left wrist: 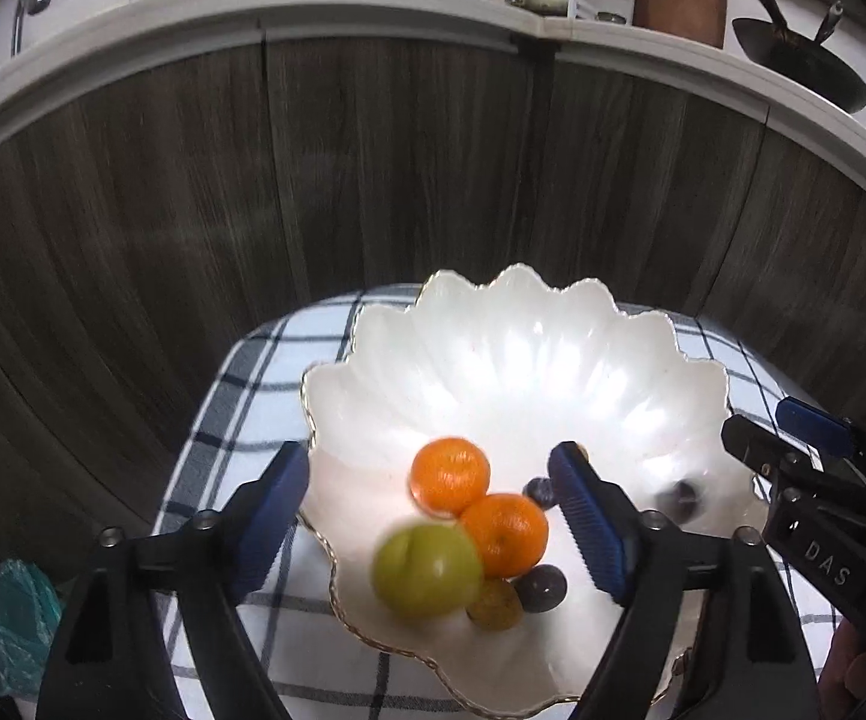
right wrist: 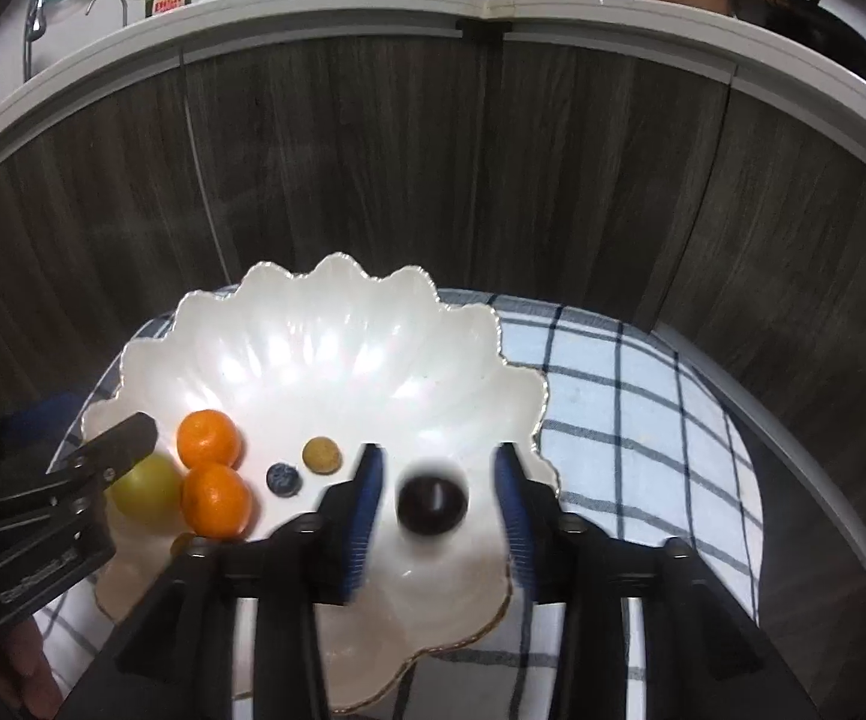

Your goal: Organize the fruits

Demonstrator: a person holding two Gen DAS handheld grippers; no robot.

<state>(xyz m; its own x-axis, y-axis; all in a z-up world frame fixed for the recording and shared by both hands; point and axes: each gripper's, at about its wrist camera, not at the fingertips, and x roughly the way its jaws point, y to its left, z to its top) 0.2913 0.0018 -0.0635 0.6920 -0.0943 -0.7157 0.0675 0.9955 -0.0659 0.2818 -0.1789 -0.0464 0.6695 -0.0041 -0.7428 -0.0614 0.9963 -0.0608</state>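
Blue-padded and spread wide, the left hand-held gripper [left wrist: 430, 516] hovers empty over a blurred green fruit [left wrist: 427, 570] and two oranges [left wrist: 450, 474] near the front rim of the white scalloped bowl [right wrist: 313, 330], while the right hand-held gripper [right wrist: 436, 504], also parted, straddles a blurred dark plum [right wrist: 431, 497] without touching it. Looks like the drop-in step, both fruits seemingly just let go; next calls for pulling clear. Beyond, the checked cloth [right wrist: 625, 396] covers the desk to its far edge.
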